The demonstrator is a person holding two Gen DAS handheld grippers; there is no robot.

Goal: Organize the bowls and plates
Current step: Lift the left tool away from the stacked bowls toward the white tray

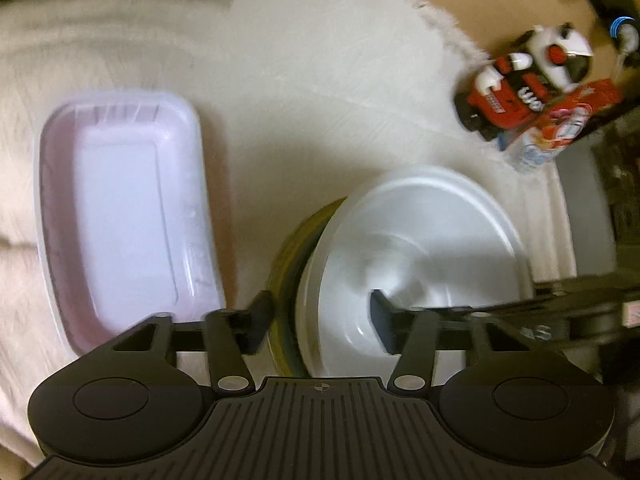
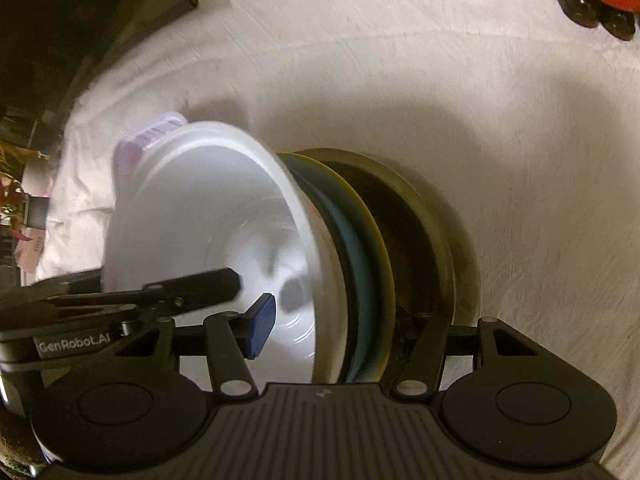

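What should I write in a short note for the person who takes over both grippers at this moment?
Left gripper: open, straddling the near rim of the white plastic bowl; one finger is inside, one outside.
Right gripper: open, straddling the same stack from the other side; its blue-padded finger is inside the white bowl.
The white bowl sits on top of a blue plate, a yellow plate and a dark bowl, all on the white cloth.
The rectangular lilac plastic tray lies beside the stack and holds nothing.
Done: dishes stacked. Left: probably grip and move the stack.
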